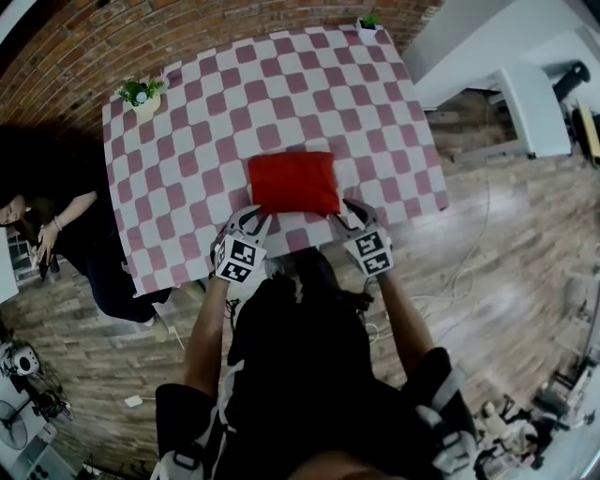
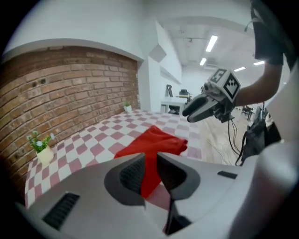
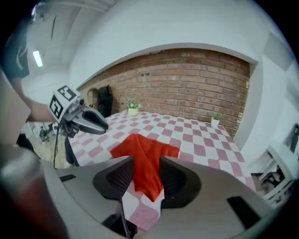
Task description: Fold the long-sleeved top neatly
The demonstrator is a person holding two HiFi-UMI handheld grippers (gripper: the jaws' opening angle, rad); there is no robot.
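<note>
Lying folded into a red rectangle on the checked tabletop, the top sits just ahead of both pairs of jaws. The left gripper has its jaws partly apart, the right gripper wide apart. Neither holds anything; the top shows through each gap, beyond and below the tips.

I record a red brick wall along the table's far edge. The table carries a pink-and-white checked cloth, with 2 potted plants: the left plant and the right plant, 1 at each far corner. The floor is grey wood plank. The remaining walls are white, and ceiling strip lights are lit.
</note>
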